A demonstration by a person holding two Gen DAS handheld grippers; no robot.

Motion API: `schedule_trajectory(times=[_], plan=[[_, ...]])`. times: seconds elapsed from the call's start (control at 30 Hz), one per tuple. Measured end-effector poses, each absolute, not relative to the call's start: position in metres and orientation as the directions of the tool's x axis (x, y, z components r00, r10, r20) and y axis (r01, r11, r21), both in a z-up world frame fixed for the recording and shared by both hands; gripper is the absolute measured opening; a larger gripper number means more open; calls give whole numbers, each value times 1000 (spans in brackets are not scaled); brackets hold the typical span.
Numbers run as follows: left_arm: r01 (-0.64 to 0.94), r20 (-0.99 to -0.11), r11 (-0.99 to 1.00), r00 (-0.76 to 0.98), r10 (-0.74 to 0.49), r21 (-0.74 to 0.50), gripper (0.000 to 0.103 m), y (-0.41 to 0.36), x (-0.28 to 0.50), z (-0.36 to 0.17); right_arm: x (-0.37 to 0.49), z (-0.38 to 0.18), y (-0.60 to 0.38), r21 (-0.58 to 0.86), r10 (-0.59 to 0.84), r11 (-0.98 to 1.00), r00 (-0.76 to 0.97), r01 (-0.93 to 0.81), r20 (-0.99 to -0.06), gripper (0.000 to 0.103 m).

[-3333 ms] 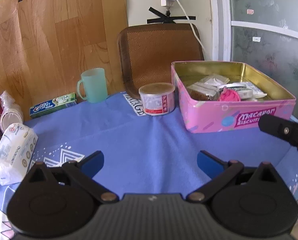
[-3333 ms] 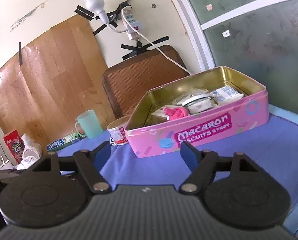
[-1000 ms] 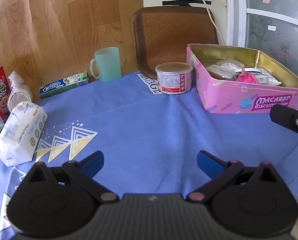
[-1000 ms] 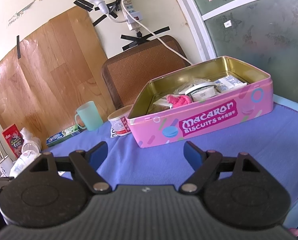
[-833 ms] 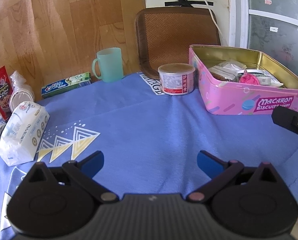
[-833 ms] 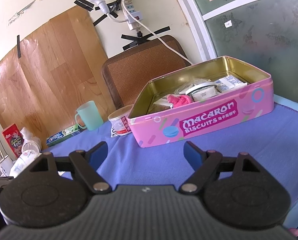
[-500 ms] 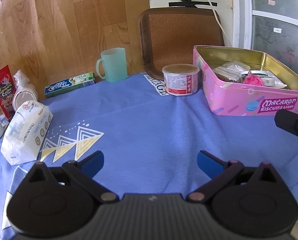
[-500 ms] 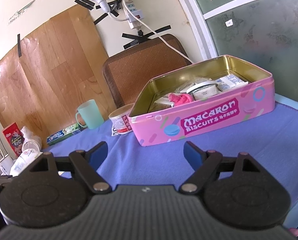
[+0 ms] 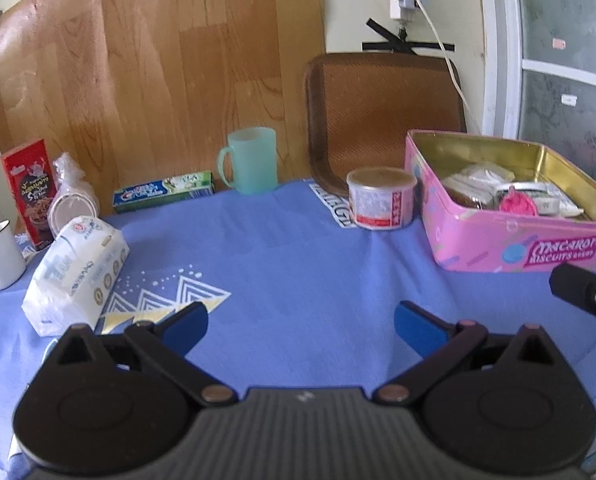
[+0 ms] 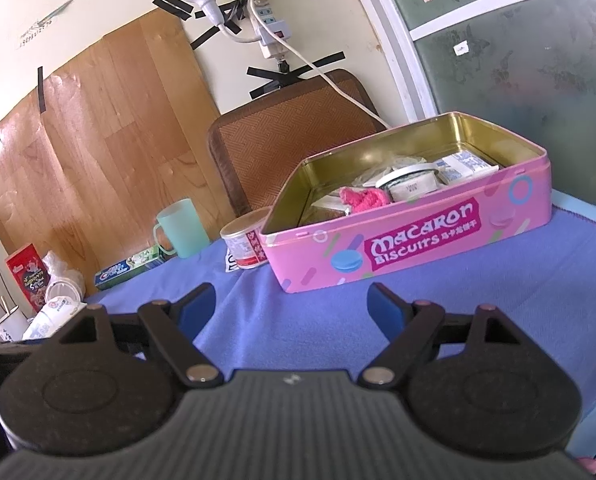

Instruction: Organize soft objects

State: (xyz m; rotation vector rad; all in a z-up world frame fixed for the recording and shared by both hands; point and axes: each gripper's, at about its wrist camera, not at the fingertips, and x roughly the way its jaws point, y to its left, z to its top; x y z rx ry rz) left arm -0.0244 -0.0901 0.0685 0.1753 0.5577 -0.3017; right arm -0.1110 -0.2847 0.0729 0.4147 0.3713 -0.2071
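Left wrist view is showing the left gripper (image 9: 300,326) gaping empty over a blue woven tablecloth (image 9: 298,264), a crinkly white tissue pack (image 9: 76,270) lying toward its left edge. Right gripper (image 10: 292,306) is also hanging open, empty. Farther back, a glossy pink tin (image 10: 410,240) reading "Macaron Biscuits" is holding a fuzzy pink cloth (image 10: 364,198).

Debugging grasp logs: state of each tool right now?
Left tool: open, holding nothing.
Right tool: open, holding nothing.

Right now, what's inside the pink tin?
The tin holds a pink cloth, a white-lidded jar, a white and blue packet and clear wrappers. Whatever lies under them is covered.
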Motion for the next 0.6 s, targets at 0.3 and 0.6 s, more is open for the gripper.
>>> schedule_trajectory(times=[0.3,0.6], plan=[[294,-522,950,829,-197,108,103,-89,-27,72,-111,75,-284,351,-114,899,914,262,-390,85],[292,-573,950,800,-179,111,103,-88,-22,67,-109,74,-284,345,-102,905,914,250,-393,85]])
